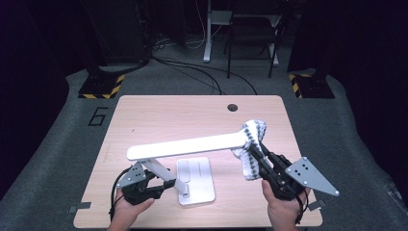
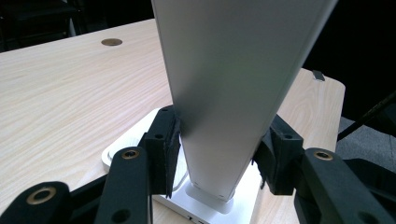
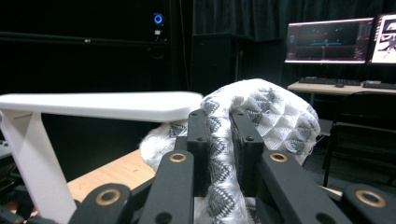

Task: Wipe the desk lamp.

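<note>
Behind the cloth-wrapped lamp head [image 1: 192, 145], chair [image 1: 252, 29] and cables [image 1: 202, 72].

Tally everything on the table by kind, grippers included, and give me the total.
Desk lamp: 1
Patterned cloth: 1
Grippers: 2, the left gripper and the right gripper
Total: 4
</note>
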